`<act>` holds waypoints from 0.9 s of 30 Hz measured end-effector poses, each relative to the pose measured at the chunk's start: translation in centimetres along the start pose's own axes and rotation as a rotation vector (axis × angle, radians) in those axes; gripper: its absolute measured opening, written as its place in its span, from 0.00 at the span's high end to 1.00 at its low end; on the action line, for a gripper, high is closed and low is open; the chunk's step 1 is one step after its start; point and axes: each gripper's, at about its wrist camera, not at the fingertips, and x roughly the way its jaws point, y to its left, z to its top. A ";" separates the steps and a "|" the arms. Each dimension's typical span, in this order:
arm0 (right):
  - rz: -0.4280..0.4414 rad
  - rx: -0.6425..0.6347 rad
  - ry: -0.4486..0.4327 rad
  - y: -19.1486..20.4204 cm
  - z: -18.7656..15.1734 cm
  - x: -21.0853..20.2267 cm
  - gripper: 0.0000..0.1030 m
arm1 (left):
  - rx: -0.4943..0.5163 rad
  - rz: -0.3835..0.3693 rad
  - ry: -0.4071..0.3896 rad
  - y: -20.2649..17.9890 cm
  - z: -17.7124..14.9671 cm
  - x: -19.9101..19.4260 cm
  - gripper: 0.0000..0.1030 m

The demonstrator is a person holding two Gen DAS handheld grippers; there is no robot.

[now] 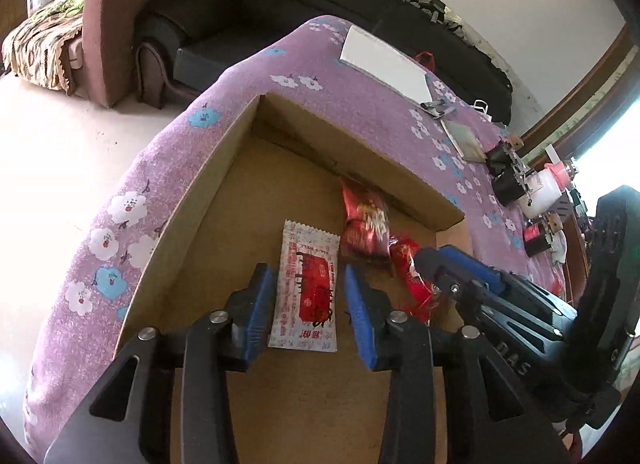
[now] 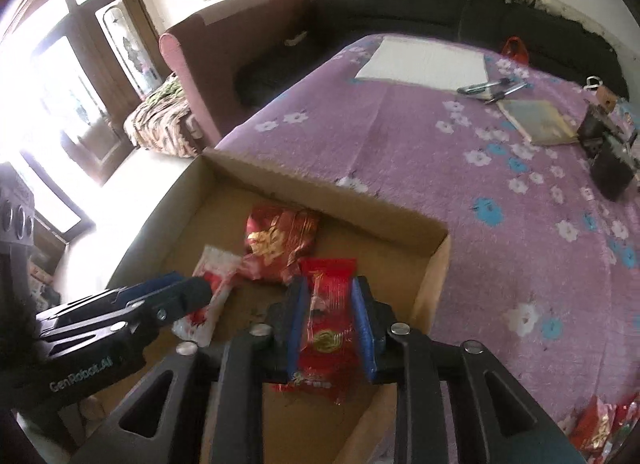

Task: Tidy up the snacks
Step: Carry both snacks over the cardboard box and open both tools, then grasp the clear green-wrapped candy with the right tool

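A shallow cardboard box lies on the purple flowered cloth. In it are a white and red flat packet, a crumpled red and gold snack bag and a red wrapped snack. My left gripper is open over the white packet, a finger on each side of it. My right gripper is open, with the red wrapped snack lying between its blue pads. It also shows in the left wrist view.
On the cloth lie a white pad, pens, a notebook and dark containers. More red snacks lie at the lower right. A white bottle stands at the right. Sofas stand behind.
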 end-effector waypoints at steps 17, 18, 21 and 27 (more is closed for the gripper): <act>0.001 0.064 -0.184 -6.7 -9.2 -14.0 0.53 | 0.300 0.206 -0.090 -6.9 -10.5 -6.6 0.47; 0.002 0.075 -0.182 -7.3 -10.1 -14.5 0.52 | 0.310 0.227 -0.080 -6.9 -11.2 -6.4 0.47; 0.021 0.119 -0.179 -8.9 -12.4 -15.5 0.50 | 0.341 0.250 0.000 -7.5 -13.7 -5.4 0.47; 0.035 0.163 -0.225 -10.7 -14.8 -17.8 0.50 | 0.381 0.313 0.059 -8.2 -17.4 -4.8 0.47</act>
